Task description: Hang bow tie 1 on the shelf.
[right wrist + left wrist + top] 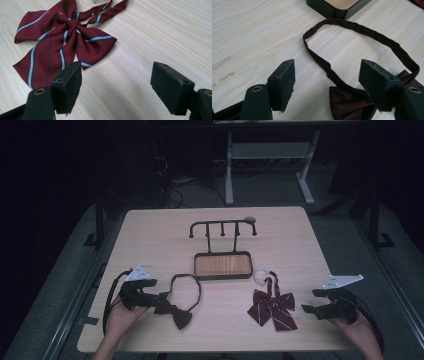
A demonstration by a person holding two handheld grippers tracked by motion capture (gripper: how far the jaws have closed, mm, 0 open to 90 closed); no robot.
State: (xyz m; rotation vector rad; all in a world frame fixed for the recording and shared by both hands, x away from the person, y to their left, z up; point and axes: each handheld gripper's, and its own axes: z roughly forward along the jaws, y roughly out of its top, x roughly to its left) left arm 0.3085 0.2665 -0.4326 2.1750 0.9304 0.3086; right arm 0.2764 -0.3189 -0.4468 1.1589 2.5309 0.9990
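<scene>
Both grippers spread, holding nothing: left gripper (161,296) at near left, jaws straddling the dark bow tie (176,312) and its strap loop (362,32); right gripper (312,301) at near right, just right of the striped bow tie (272,307), not touching. Table (150,235) carries a hook rack (222,226) with wood tray base (223,265) at centre far, hooks bare. Looks like the start: neither tie picked up or hung, both left to do.

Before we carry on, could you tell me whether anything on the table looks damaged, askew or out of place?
Little stands out. The pad of the left hand-held gripper is frayed at its lower edge. The dark bow tie and the striped bow tie lie flat, and the rack stands upright behind its tray.
</scene>
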